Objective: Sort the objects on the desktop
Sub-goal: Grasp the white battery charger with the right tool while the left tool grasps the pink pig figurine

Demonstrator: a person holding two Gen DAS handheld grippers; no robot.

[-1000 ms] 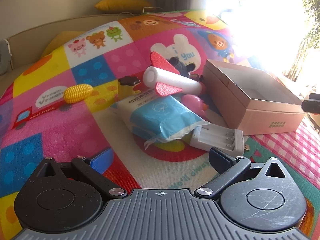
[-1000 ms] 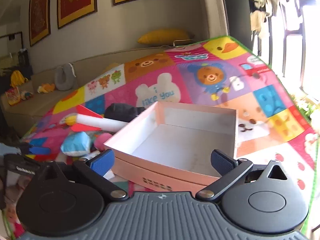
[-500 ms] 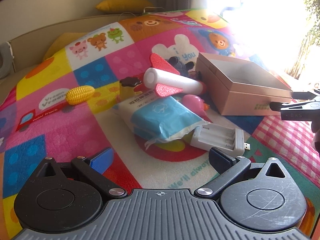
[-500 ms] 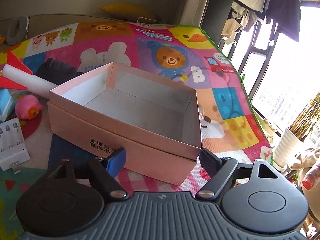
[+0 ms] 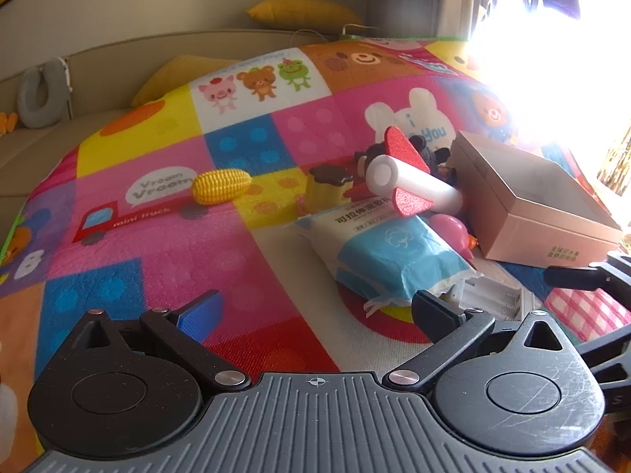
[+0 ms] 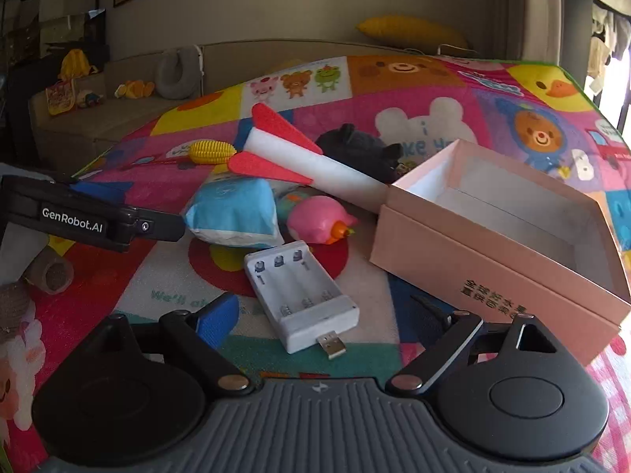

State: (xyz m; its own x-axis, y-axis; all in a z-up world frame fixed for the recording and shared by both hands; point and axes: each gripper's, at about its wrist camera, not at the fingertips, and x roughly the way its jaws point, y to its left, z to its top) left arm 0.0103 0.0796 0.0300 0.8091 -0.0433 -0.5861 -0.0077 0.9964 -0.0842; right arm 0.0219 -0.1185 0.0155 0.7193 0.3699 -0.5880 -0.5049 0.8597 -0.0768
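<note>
An open, empty pink box (image 6: pixel 508 228) stands on the colourful play mat, also in the left wrist view (image 5: pixel 540 209). Left of it lie a white battery charger (image 6: pixel 301 295), a pink duck toy (image 6: pixel 317 218), a blue tissue pack (image 6: pixel 232 211), a white foam rocket with red fins (image 6: pixel 299 157), a black toy (image 6: pixel 355 148) and a yellow corn toy (image 6: pixel 209 151). My right gripper (image 6: pixel 327 315) is open, low over the mat, with the charger between its fingers. My left gripper (image 5: pixel 315 311) is open and empty, left of the tissue pack (image 5: pixel 394 252); it also shows in the right wrist view (image 6: pixel 94 220).
A yellow pudding-shaped toy (image 5: pixel 329 189) sits behind the tissue pack. A beige sofa (image 6: pixel 118 90) with a grey neck pillow (image 6: pixel 177 71) and small toys runs along the back. The mat's left half (image 5: pixel 157 244) holds only the corn (image 5: pixel 221 186).
My right gripper has swung left from facing the box and dropped toward the charger. My left gripper has drifted left, so the object pile now lies to its right.
</note>
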